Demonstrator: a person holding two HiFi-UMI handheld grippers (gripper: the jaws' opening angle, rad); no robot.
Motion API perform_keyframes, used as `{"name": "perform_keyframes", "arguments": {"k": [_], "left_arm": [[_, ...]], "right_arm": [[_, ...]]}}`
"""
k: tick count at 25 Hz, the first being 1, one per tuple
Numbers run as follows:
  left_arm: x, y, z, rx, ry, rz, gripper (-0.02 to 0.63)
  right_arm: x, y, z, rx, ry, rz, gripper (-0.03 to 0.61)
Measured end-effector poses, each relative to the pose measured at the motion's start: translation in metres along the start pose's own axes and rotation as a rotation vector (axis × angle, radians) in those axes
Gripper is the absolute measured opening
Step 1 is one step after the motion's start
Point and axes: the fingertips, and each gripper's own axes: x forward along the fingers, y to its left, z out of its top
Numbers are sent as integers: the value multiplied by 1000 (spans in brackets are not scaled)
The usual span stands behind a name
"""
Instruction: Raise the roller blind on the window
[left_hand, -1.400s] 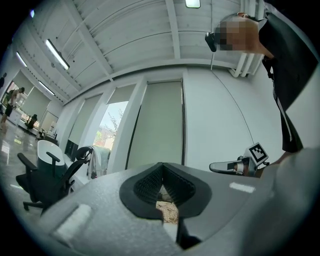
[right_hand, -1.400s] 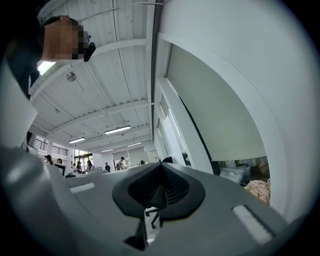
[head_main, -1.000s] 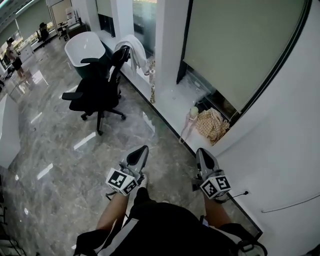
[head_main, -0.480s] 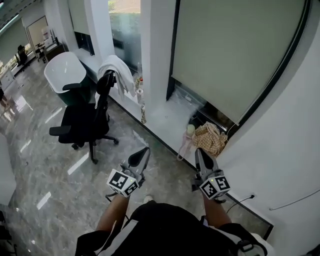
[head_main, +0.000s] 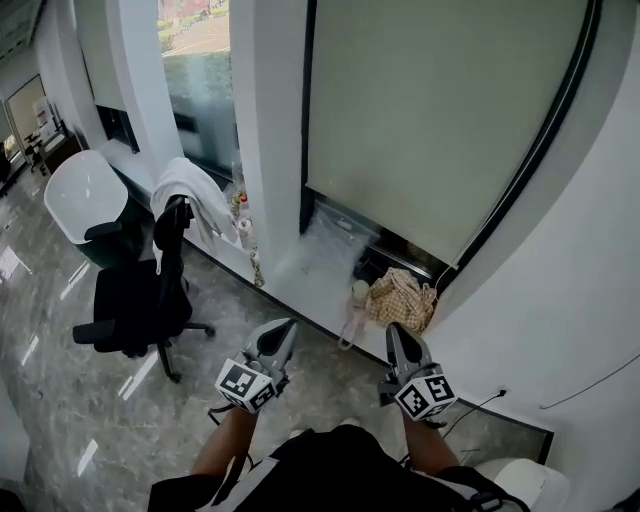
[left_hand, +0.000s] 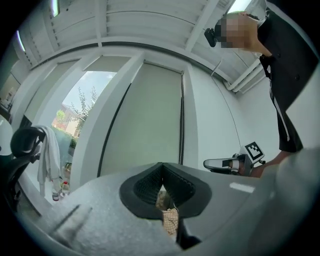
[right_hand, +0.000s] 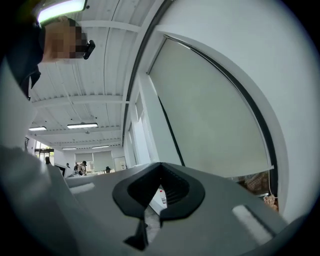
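Observation:
A pale grey-green roller blind (head_main: 440, 110) hangs almost fully down over the window ahead, with a gap above the white sill (head_main: 320, 262). It also fills the left gripper view (left_hand: 145, 120) and the right gripper view (right_hand: 210, 120). A thin pull cord (head_main: 447, 272) hangs at the blind's lower right end. My left gripper (head_main: 278, 335) is shut and empty, pointing at the sill from short of it. My right gripper (head_main: 396, 340) is shut and empty beside it, also apart from the blind. From the left gripper view the right gripper (left_hand: 222, 163) shows at the right.
A checked cloth (head_main: 402, 298) and a pale bottle (head_main: 352, 312) sit at the sill's right end. A black office chair (head_main: 140, 290) with a white towel (head_main: 190, 200), small bottles (head_main: 243, 228) and a white tub (head_main: 85, 195) stand left. A white wall (head_main: 560, 280) closes the right.
The view has swung and closed in on the blinded window, which now sits straight ahead and larger. Chair and tub slid left. Both grippers stayed shut, side by side.

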Motion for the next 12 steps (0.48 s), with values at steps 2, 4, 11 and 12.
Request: {"name": "perform_keyframes", "arguments": {"k": [2,4,11,12], "left_arm": [[22,3,-7,-12,-1,-32,0],[46,5,-11,-19,-6,-56,0],[136,-1,-21,-6,14,-120,0],[147,-3,-20,-13,11,-131,-1]], "right_arm": [[1,-18,2,-5,-6,-37,2],[4,-40,6,-15,-17,-65,2],[19,-113,47,-44,-98,-118,2],[18,-122,53,-43,-111,-128,2]]}}
